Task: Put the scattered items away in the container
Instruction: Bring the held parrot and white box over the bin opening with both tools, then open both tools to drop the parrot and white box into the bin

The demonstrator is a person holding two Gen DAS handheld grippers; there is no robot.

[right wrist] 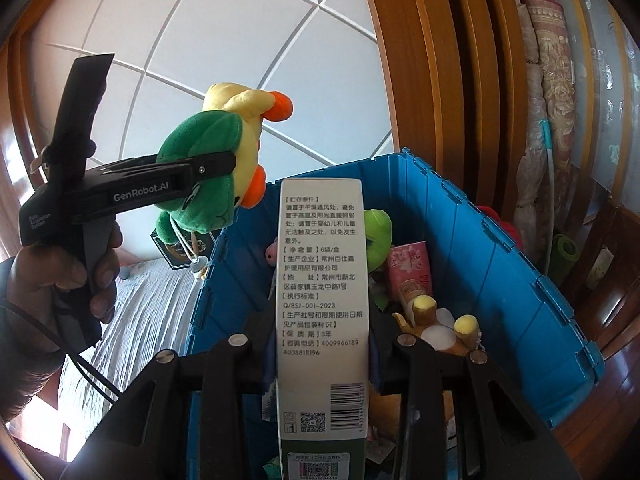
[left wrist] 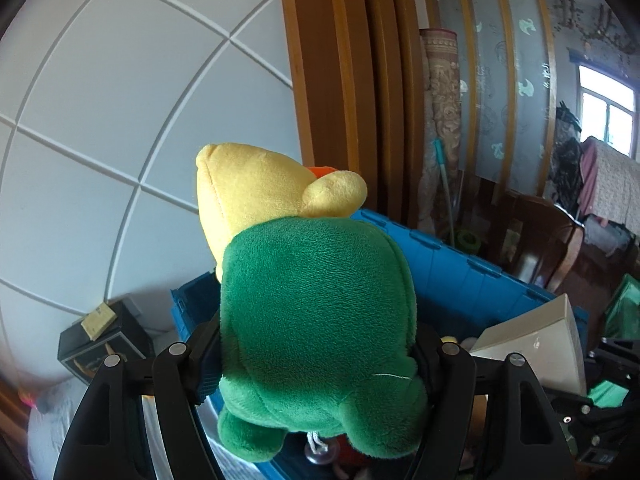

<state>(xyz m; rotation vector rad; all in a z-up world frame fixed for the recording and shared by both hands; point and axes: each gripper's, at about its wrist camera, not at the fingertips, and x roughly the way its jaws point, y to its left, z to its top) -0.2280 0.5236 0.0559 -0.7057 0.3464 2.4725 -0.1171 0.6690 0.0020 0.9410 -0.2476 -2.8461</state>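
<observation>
My left gripper (left wrist: 316, 356) is shut on a green and yellow plush toy (left wrist: 304, 292), held in the air above the near left corner of the blue crate (left wrist: 460, 268). From the right wrist view the left gripper (right wrist: 216, 172) and the plush toy (right wrist: 216, 152) hang to the left of the crate (right wrist: 492, 248). My right gripper (right wrist: 320, 344) is shut on a tall white carton with printed text (right wrist: 320, 280), held upright over the crate's near side. The carton also shows in the left wrist view (left wrist: 536, 344).
Inside the crate lie a green plush (right wrist: 378, 236), a pink packet (right wrist: 412, 272) and a brown and yellow plush (right wrist: 440, 324). A dark box (left wrist: 100, 340) stands left of the crate on a grey cloth (right wrist: 152, 304). Wooden door frames (right wrist: 440, 80) and a rolled rug (right wrist: 548, 92) stand behind.
</observation>
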